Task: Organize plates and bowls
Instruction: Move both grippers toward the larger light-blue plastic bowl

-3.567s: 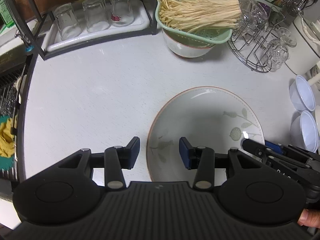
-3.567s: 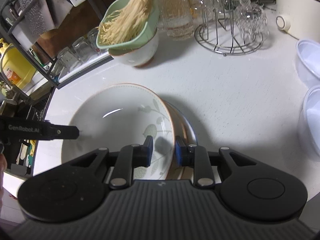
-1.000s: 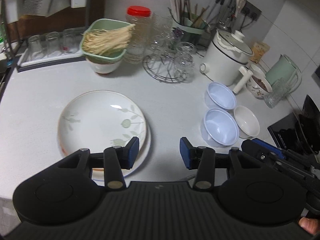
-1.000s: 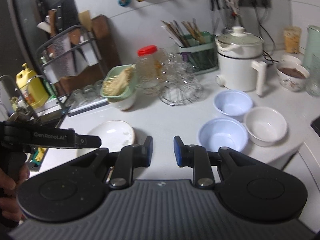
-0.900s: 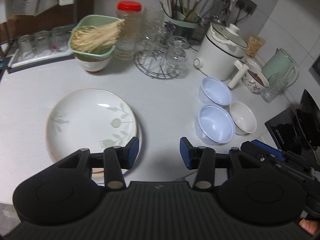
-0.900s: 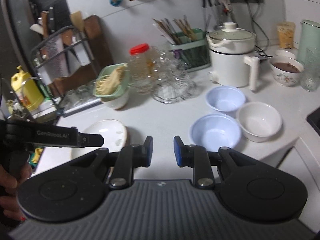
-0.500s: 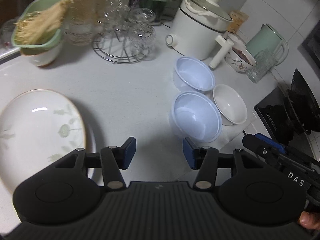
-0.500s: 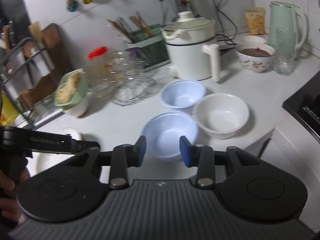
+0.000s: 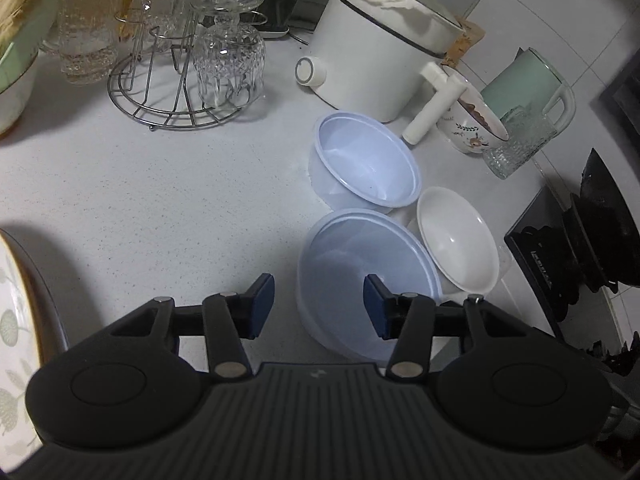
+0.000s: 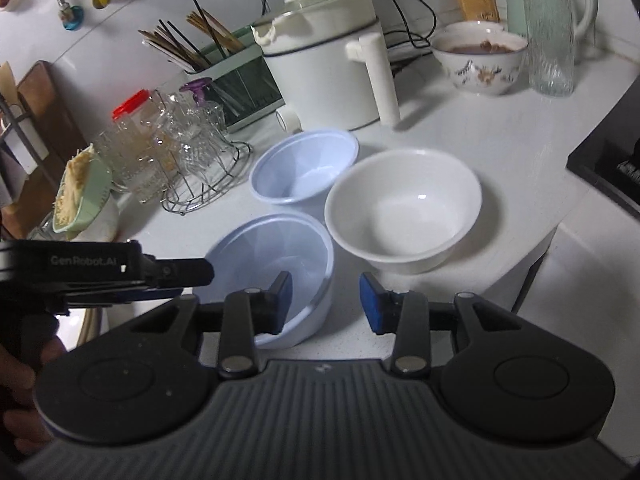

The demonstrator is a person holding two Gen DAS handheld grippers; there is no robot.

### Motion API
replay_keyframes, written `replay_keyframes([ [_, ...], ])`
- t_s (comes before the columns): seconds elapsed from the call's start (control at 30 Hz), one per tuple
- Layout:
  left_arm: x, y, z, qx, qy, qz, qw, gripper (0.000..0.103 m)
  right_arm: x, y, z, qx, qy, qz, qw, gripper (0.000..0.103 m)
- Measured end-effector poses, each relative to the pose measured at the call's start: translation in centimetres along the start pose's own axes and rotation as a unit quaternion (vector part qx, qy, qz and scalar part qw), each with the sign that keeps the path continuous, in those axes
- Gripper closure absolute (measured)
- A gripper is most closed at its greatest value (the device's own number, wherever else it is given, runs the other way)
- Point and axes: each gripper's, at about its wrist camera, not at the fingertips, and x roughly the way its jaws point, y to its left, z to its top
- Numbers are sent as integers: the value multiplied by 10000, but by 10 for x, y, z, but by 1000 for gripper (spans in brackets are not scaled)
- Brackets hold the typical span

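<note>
Left gripper point(image 9: 318, 306), right gripper point(image 10: 325, 302): fingers apart, empty, straddling rim of near pale-blue plastic bowl point(image 9: 360, 276) at countertop point(image 9: 160, 184) front edge. Risk: light bowl skids off, or bumps white ceramic bowl point(image 10: 404, 204).

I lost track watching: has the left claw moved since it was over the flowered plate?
Yes. The left claw has swung right, away from the flowered plate, to the nearer blue bowl by the white cooker.
</note>
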Motion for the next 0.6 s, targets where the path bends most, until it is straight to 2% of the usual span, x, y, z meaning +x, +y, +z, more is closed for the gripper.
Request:
replay_keyframes([
  [0.1,3,1,-4,55,-42,-41,10000,57,5,0,-4,49,-10,55,10000,67],
  [0.17,4,0,-7,95,-20,-55,9999,62,8,-1,-7,76,-27,74,9999,74],
  [0.27,4,-3,-10,140,-5,-84,9999,67,9,0,-9,104,-32,188,9998,80],
  [0.6,-22,1,-12,101,-112,164,9998,67,2,12,-3,11,-35,606,9982,80],
])
